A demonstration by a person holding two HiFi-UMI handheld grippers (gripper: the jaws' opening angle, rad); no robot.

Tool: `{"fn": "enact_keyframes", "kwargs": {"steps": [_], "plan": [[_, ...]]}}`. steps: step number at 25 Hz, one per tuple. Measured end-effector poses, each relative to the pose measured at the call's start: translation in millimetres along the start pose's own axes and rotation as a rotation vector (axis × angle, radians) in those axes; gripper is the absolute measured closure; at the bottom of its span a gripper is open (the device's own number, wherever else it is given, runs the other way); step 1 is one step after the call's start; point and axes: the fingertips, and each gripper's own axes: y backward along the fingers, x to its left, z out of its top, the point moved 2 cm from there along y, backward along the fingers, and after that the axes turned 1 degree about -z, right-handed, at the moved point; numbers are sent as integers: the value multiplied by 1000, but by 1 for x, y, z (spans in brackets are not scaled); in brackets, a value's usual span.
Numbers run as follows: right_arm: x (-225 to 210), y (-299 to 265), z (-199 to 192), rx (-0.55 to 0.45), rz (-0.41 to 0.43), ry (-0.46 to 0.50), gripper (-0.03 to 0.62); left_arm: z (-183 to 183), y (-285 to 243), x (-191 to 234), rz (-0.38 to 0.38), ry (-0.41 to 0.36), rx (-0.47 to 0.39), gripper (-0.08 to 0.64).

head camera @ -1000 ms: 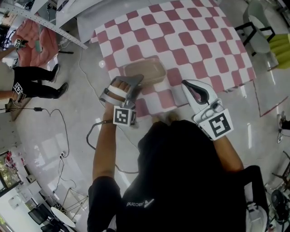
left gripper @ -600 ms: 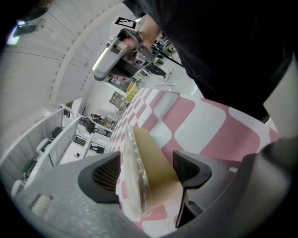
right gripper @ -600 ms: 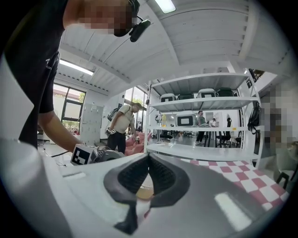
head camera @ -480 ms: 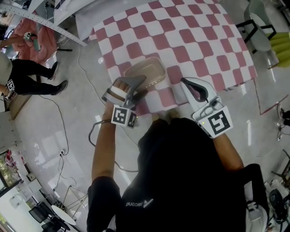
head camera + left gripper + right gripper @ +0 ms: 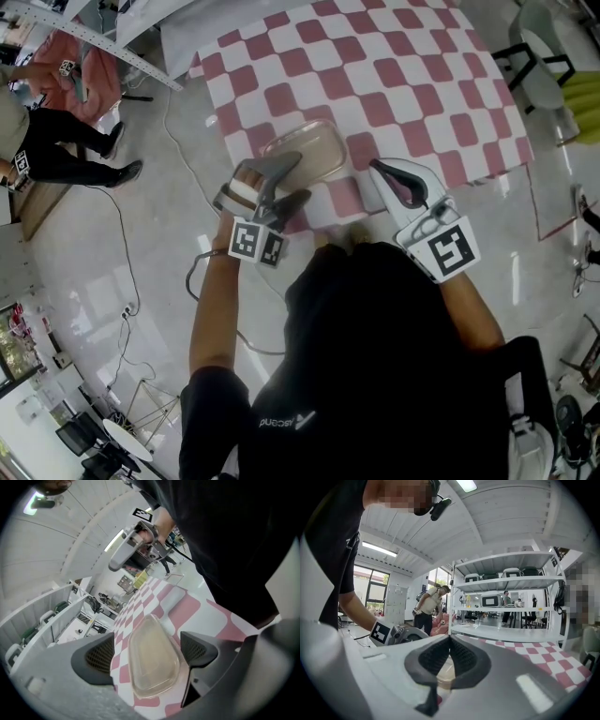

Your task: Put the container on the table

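A clear, shallow plastic container [image 5: 305,155] lies flat on the pink-and-white checked table [image 5: 375,75], near its front left corner. My left gripper [image 5: 298,178] reaches over that corner, and its jaws are opening. In the left gripper view the container [image 5: 154,658] sits between the two dark pads [image 5: 101,656], which stand apart from its sides. My right gripper [image 5: 375,167] hovers at the front edge, just right of the container, with its jaws shut on nothing [image 5: 450,641]. It also shows in the left gripper view [image 5: 126,550].
A black-framed chair [image 5: 534,56] and a yellow-green object [image 5: 581,94] stand past the table's right side. Another person [image 5: 56,150] stands at the far left, with a cable [image 5: 131,253] on the floor. White shelving [image 5: 506,620] lies beyond the table.
The left gripper's jaws have spread apart and let go of the container, which now rests on the table. That gripper has also rolled a little. The right gripper has stayed put.
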Motion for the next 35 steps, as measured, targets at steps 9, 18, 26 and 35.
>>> {"fn": "enact_keyframes", "kwargs": {"steps": [9,18,26,35], "plan": [[10,-1,9,-31,49,-8,589,68,35,55,234,353,-251,135],[22,2,29,-93,113,-45,589,101,79,106,446,649,-404,472],[33,6,48,-150,159,-37,589,113,95,120,500,861,-475,551],[32,6,53,-181,158,-66,589,112,104,120,522,930,-494,551]]}}
